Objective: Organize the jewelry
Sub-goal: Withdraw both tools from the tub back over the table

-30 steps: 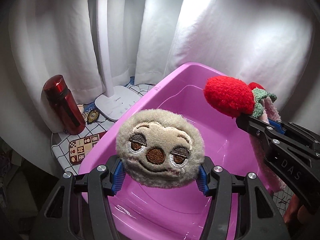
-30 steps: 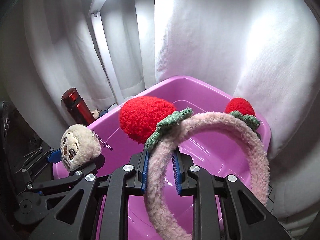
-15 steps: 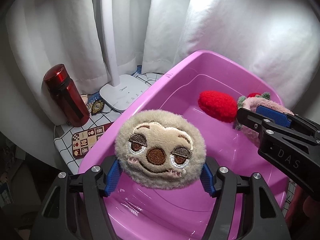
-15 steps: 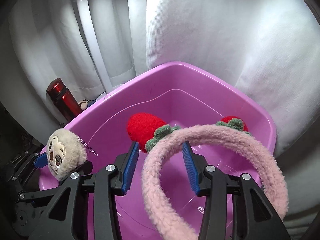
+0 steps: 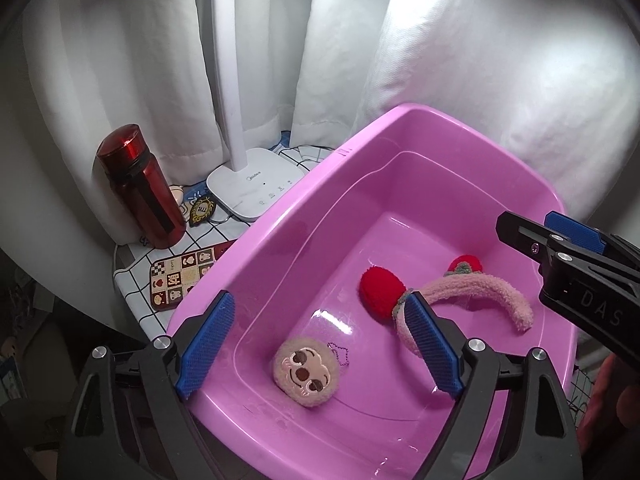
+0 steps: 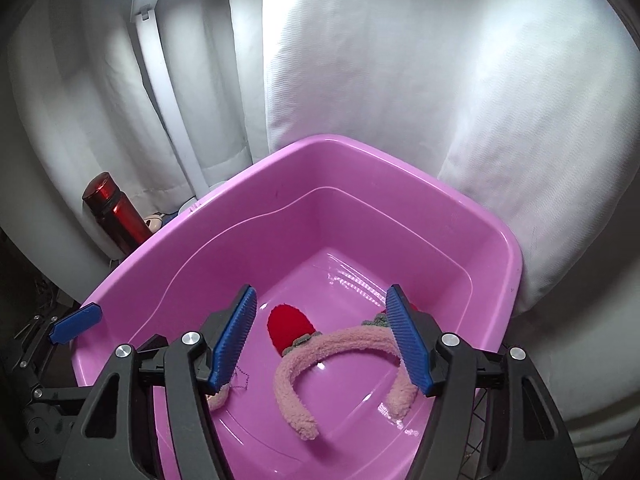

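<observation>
Both claws tilt steeply down over the pink tub (image 5: pixel 280 240), side by side. The left claw (image 5: pixel 320 344) has just been opening; its blue pads stand wide with nothing pressed between them. The sloth plush (image 5: pixel 306 372) lies face up on the tub floor at 6 o'clock, chain beside it. The right claw (image 6: pixel 322 340) has likewise just been opening and grips nothing. The headband (image 6: pixel 332 356) lies flat on the tub floor below it, at 3 o'clock from the plush, its red pompoms (image 5: pixel 380 292) toward the far wall. In the left view the right claw's black arm enters at 3 o'clock and reads "DAS".

Beyond the tub at 10 o'clock, on the gridded counter (image 5: pixel 136 300), a patterned card (image 5: pixel 180 280) shows "lucky". Farther stand a red bottle (image 5: pixel 138 188) and a lamp (image 5: pixel 256 188) whose base is marked "Midea".
</observation>
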`<state>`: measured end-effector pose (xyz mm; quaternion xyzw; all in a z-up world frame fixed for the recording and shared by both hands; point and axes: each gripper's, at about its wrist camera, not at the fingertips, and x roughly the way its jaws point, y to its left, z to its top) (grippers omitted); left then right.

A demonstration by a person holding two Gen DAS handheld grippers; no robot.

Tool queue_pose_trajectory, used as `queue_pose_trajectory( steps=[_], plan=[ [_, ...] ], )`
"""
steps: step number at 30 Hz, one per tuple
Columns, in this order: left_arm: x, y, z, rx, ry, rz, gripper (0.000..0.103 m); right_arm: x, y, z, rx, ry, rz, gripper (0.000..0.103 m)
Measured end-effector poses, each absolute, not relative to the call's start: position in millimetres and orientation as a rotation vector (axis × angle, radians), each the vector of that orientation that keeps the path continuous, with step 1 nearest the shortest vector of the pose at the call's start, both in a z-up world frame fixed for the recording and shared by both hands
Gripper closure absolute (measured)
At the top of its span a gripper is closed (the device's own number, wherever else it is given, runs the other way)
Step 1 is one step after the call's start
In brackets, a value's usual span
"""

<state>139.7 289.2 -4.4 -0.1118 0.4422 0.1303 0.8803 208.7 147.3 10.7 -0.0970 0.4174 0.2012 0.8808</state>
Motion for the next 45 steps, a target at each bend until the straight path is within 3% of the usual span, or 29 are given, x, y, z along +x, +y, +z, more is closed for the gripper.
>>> queue_pose_trajectory(
  steps=[21, 27, 45],
  plan=[
    [110.2, 263.7, 20.8, -0.209, 0.876, 0.259, 0.018, 167.6, 112.4, 26.9, -0.169, 0.815, 0.392, 0.039],
    [93.8, 249.3, 32.4, -0.205, 0.840, 0.240, 0.009, 141.5, 87.5, 32.8, -0.147, 0.790, 0.367, 0.039],
    [41.5, 155.8, 50.4, -0.170, 0.785, 0.043, 0.006, 25.4, -78.9, 27.6, 0.029, 0.749, 0.153, 0.034]
  ],
)
